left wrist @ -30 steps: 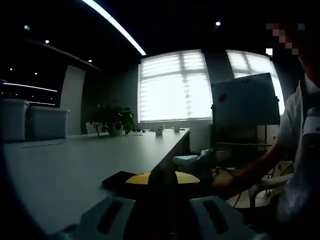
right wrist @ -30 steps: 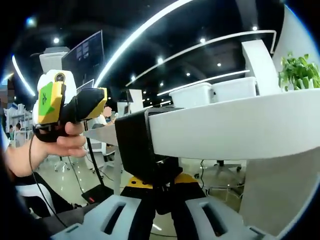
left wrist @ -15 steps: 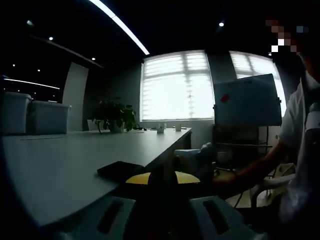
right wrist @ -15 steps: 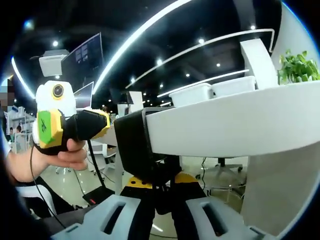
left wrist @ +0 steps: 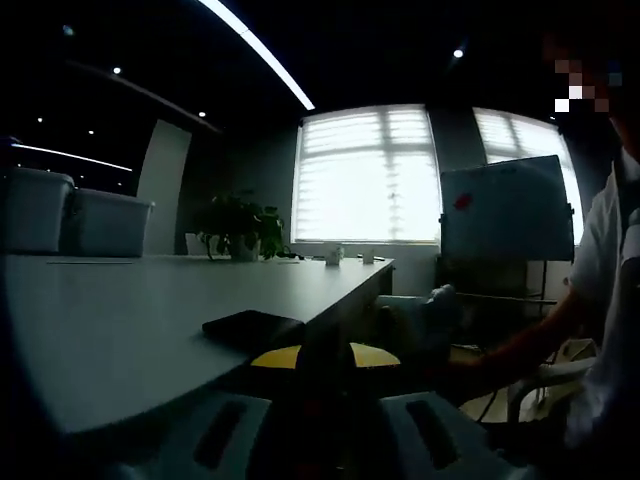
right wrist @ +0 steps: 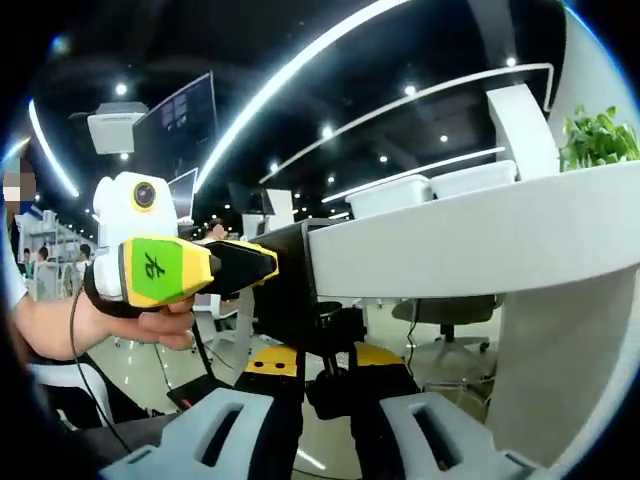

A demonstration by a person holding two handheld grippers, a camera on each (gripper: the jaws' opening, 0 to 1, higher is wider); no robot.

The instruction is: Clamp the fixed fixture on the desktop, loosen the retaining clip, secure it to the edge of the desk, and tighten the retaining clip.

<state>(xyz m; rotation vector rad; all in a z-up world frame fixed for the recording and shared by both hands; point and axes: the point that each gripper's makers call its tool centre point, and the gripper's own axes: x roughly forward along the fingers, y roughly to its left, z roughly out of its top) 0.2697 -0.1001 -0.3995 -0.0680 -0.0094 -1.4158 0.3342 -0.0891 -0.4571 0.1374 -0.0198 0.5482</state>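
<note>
The black fixture (right wrist: 285,290) hugs the white desk's edge (right wrist: 470,250); its flat top plate (left wrist: 250,325) lies on the desk (left wrist: 120,330). Below it hangs the black retaining clip knob (right wrist: 335,375), and my right gripper (right wrist: 335,390) is shut on it from underneath. My left gripper (left wrist: 325,365) has its jaws close together on the fixture's dark side at the desk edge. It also comes in from the left as the yellow and green left gripper (right wrist: 255,268), nose against the fixture. The pale right gripper (left wrist: 420,315) sits under the desk edge.
A potted plant (left wrist: 238,225) and white bins (left wrist: 70,222) stand far back on the desk. A whiteboard (left wrist: 505,215) and a seated person (left wrist: 610,300) are to the right. A hand (right wrist: 160,325) holds the left gripper; an office chair (right wrist: 450,320) stands beyond the desk.
In the right gripper view the left gripper has turned its green label toward the camera and moved right, up against the fixture. The right gripper stays on the knob.
</note>
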